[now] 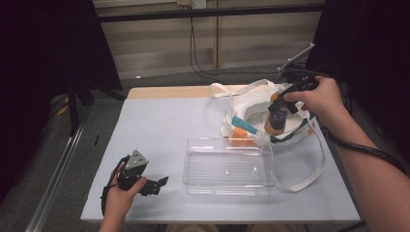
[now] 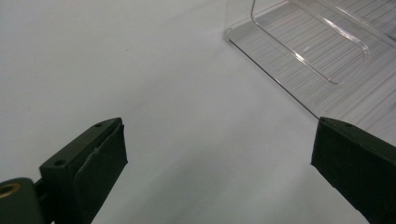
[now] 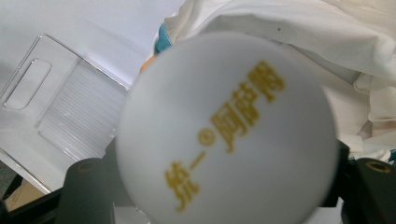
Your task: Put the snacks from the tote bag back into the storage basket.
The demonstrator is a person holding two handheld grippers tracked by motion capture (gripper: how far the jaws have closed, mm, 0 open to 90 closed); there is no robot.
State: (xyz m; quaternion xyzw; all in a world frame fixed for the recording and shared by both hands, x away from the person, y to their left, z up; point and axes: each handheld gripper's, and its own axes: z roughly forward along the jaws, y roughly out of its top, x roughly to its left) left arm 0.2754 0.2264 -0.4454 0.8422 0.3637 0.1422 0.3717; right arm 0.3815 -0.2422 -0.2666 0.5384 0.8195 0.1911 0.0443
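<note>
Over the white bag (image 1: 251, 104) at the far right of the table (image 1: 154, 130), the right gripper (image 1: 278, 116) is clamped on a bottle (image 3: 229, 135), its white cap facing that gripper's camera, held clear above the bag's mouth, most likely so it lifts out without snagging the loose straps. Just in front sits the clear tray (image 1: 227, 166), open-topped, with low walls and bare room inside. Down at the near left, the left gripper (image 1: 157, 185) rests low over the table, jaws spread wide with nothing between them, well apart from the tray's edge.
</note>
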